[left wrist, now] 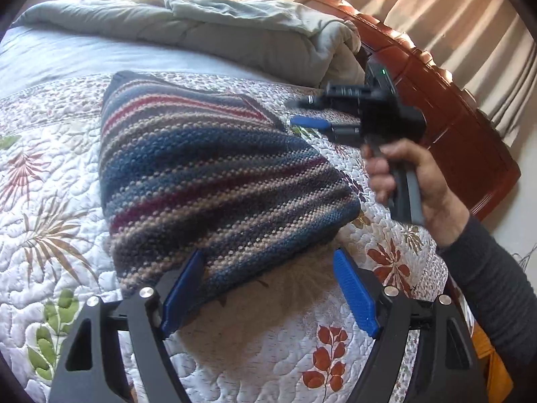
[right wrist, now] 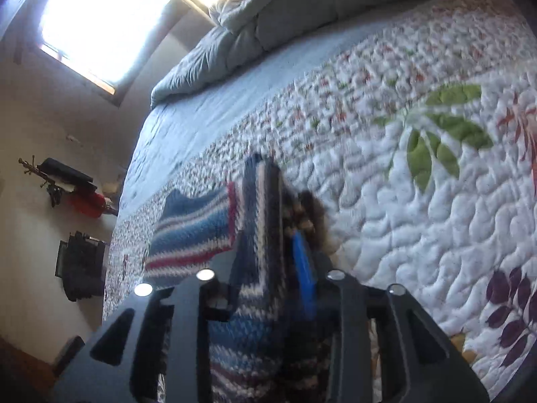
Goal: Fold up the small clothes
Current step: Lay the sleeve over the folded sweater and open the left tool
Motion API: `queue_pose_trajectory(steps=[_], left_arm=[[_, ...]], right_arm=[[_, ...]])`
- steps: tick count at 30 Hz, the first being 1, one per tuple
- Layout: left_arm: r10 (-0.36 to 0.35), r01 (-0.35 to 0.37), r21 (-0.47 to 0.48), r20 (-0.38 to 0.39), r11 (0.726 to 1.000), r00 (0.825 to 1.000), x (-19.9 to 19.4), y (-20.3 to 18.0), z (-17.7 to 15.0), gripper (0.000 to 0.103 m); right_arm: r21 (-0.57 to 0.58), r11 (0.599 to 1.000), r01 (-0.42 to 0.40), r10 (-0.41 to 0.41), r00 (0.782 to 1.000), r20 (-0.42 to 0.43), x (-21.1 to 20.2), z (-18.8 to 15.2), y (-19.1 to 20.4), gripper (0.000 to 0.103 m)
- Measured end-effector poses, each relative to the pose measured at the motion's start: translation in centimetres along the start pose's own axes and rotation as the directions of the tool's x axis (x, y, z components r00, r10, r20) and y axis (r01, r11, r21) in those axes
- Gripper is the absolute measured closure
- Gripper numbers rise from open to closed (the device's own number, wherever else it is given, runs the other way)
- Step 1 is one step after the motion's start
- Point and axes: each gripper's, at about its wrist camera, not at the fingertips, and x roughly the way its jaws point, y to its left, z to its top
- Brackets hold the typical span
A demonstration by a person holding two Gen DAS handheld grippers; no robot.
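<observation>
R fingers [right wrist: 268, 268] grip knit [left wrist: 214, 181] — L open.

The knitted garment [left wrist: 208, 174] is lying on the quilt [left wrist: 50, 201] covering the bed. A bunched duvet [left wrist: 188, 23] is sitting at the far end of the bed, behind the garment. The headboard [left wrist: 446, 110] is standing to the right. The left gripper [left wrist: 268, 288] is straddling the garment's near edge. The right gripper [left wrist: 307, 110], held in a hand [left wrist: 412, 181], is hovering right of the garment.
</observation>
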Motion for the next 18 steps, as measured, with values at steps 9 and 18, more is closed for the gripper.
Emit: queue_pose_trajectory(steps=[9,18], left_arm=[[-0.005,0.005,0.004,0.003,1.000,1.000,0.1,0.2,-0.4,0.023],[-0.044,0.044,-0.005,0.009,0.999,0.999,0.2,0.2,-0.1,0.023]], right_arm=[[-0.053,0.998,0.046,-0.051,0.993,-0.109,6.0,3.3,2.6,0.094],[0.003,0.960,0.280,-0.280,0.960,0.003,6.4,2.7,0.0,0.096]])
